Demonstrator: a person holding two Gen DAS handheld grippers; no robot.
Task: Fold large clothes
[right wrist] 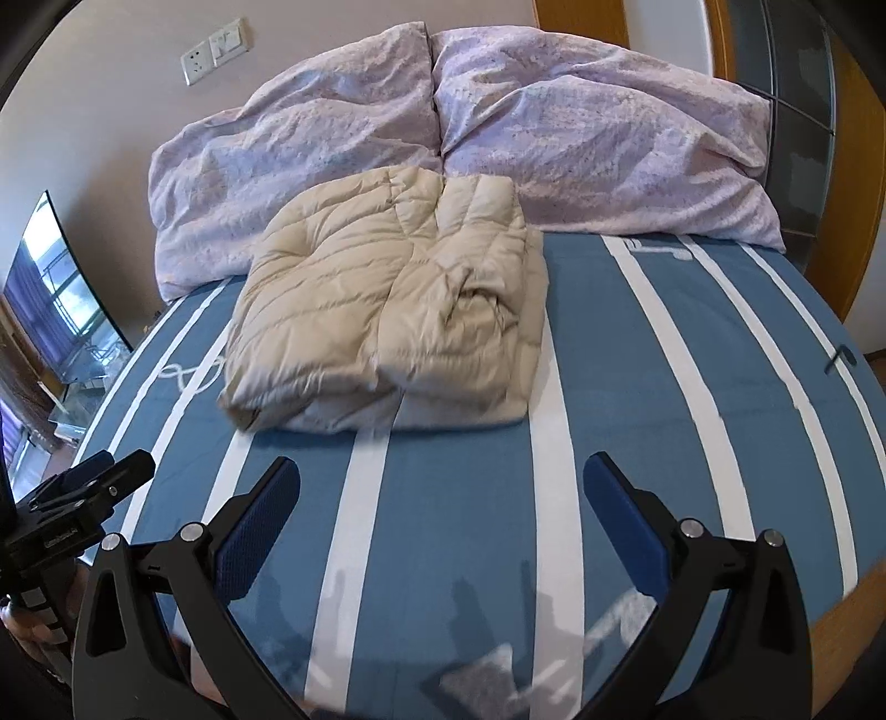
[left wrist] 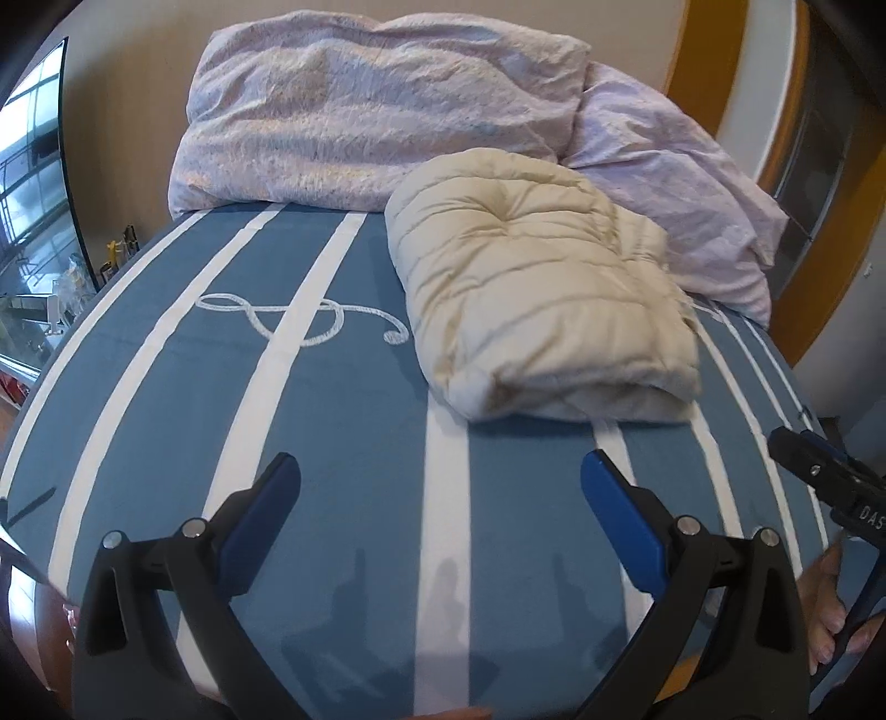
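My left gripper [left wrist: 440, 487] stands with its jaws spread wide and nothing between them, held above the near part of the bed. My right gripper [right wrist: 442, 490] is likewise spread wide and empty, also over the near part of the bed. Each gripper shows at the edge of the other's view: the right one at the right edge of the left camera, the left one at the left edge of the right camera. Neither touches the jacket.

The jacket [right wrist: 387, 315], a cream quilted puffer, lies folded into a thick, roughly square bundle on the bed sheet [right wrist: 637, 443]. It sits toward the far half of the bed, well apart from both grippers. Its near edge shows stacked layers; its top surface is creased and puffy. Its far edge lies just in front of the duvet.

The sheet is blue with white stripes running away from me and a white treble clef [left wrist: 293, 318] just left of the jacket. A pale lilac duvet [right wrist: 470, 138] is bunched along the head of the bed against the wall. A wall socket plate [right wrist: 213, 50] is mounted above it, at left.
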